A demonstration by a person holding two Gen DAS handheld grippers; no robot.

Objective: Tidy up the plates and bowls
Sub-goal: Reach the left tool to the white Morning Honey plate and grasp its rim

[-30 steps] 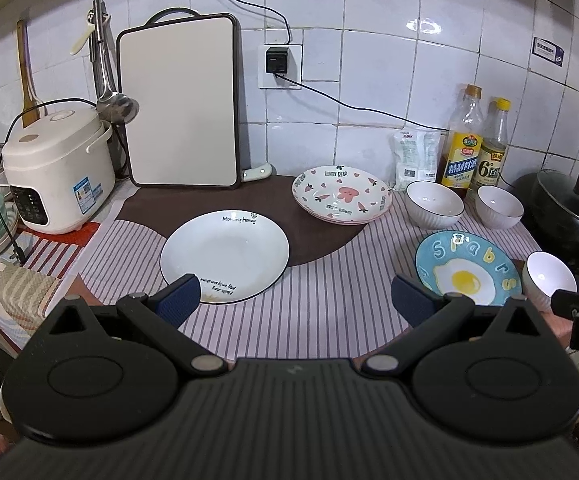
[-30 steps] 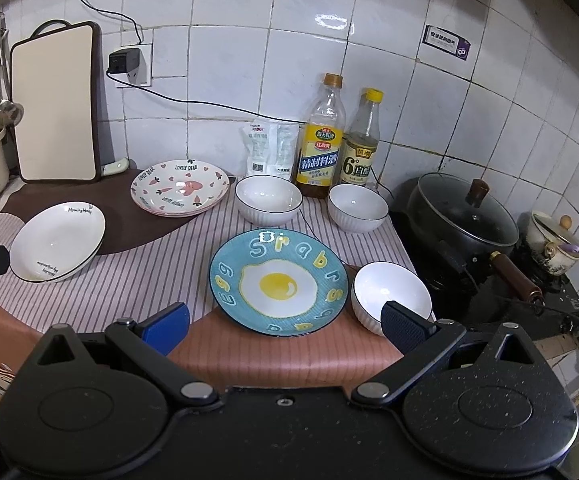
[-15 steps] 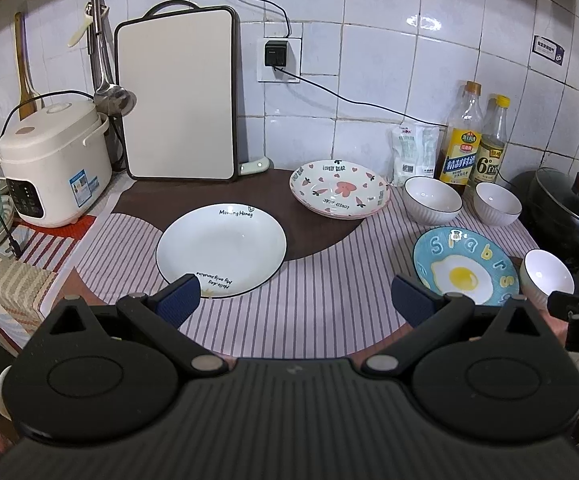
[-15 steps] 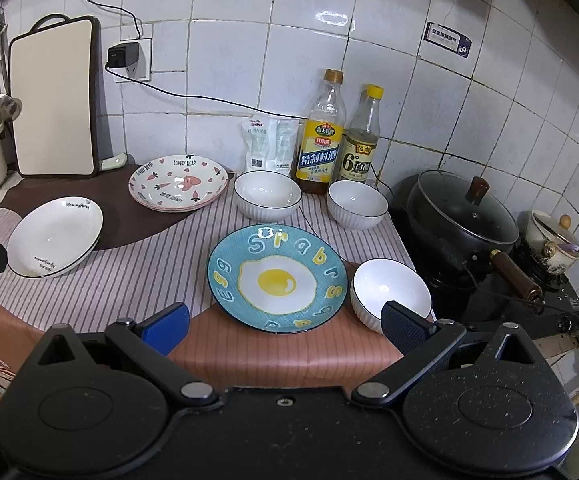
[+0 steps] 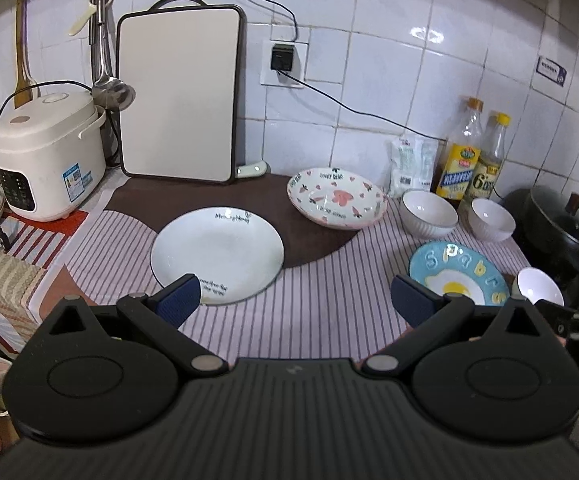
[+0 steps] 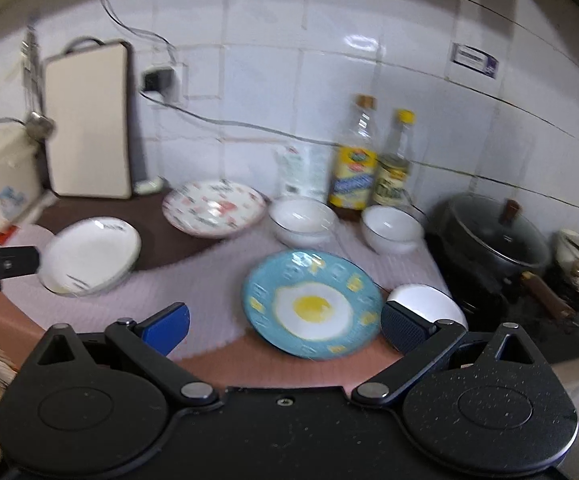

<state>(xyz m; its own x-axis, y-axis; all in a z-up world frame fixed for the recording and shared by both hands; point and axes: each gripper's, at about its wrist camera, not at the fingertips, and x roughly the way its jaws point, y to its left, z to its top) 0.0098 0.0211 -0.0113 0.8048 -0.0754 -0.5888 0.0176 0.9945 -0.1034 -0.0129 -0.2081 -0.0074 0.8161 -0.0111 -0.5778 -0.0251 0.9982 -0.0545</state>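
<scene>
Hovering over the counter, both grippers, left (image 5: 295,300) and right (image 6: 285,326), hold jaws wide.

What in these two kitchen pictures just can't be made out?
- Small white bowl, right wrist view: its near side is hidden by the right gripper.
- White plate, left wrist view: a left gripper finger covers its front rim.
- Bottle labels, right wrist view: motion blur makes the print unreadable.

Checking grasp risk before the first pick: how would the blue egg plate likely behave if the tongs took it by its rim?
The blue egg plate looks like glazed ceramic, so probably rigid but slippery and breakable. It lies flat on the striped cloth, so a push would likely slide it, not tip it. Both tongs are open and empty.
</scene>
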